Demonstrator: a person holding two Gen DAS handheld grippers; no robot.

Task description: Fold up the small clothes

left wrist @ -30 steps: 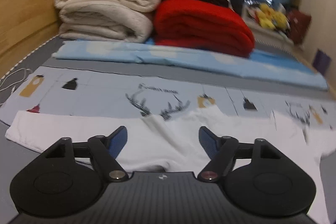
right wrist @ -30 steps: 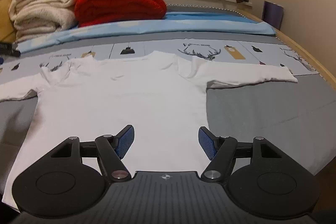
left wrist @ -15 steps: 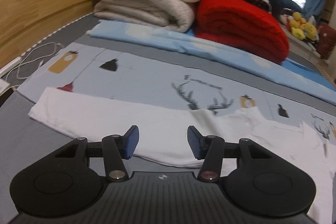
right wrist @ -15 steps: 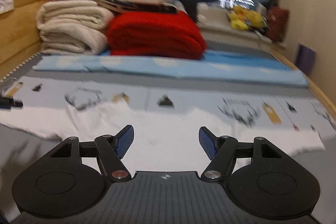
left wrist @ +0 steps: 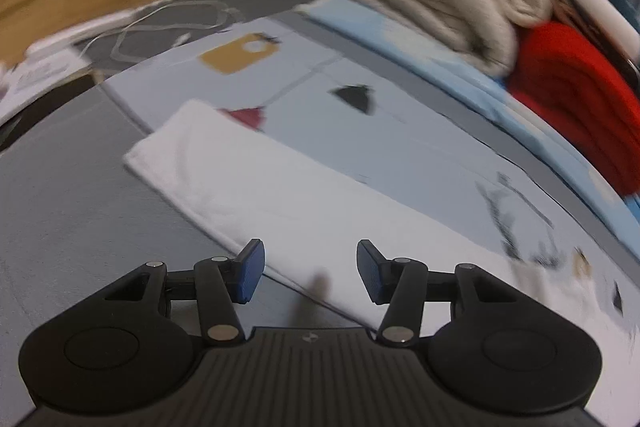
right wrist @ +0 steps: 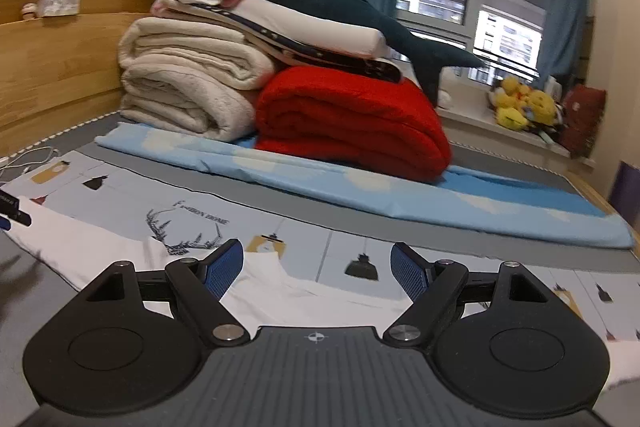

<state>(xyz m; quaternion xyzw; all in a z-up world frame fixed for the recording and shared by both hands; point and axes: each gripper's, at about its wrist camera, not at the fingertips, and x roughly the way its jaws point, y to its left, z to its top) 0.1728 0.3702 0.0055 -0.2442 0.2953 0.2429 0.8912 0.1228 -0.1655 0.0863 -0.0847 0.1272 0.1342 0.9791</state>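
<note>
A white long-sleeved shirt lies flat on the grey bed cover. Its left sleeve (left wrist: 280, 195) runs from the cuff at upper left down to lower right in the blurred left wrist view. My left gripper (left wrist: 310, 273) hovers over the sleeve's near edge, jaws partly apart, nothing pressed between the blue pads. In the right wrist view the shirt's collar area (right wrist: 288, 287) lies just beyond my right gripper (right wrist: 316, 267). Its jaws are opening wide, with nothing between them.
Folded cream blankets (right wrist: 192, 95) and a red blanket (right wrist: 352, 123) are stacked at the back on a light blue sheet (right wrist: 360, 187). A wooden headboard (right wrist: 60, 67) runs along the left. A white cable (left wrist: 168, 27) lies near the sleeve's cuff side.
My left gripper slid left along the sleeve toward the cuff, tipped downward and narrowed its jaws. My right gripper rose from over the shirt's body to the collar and widened its jaws.
</note>
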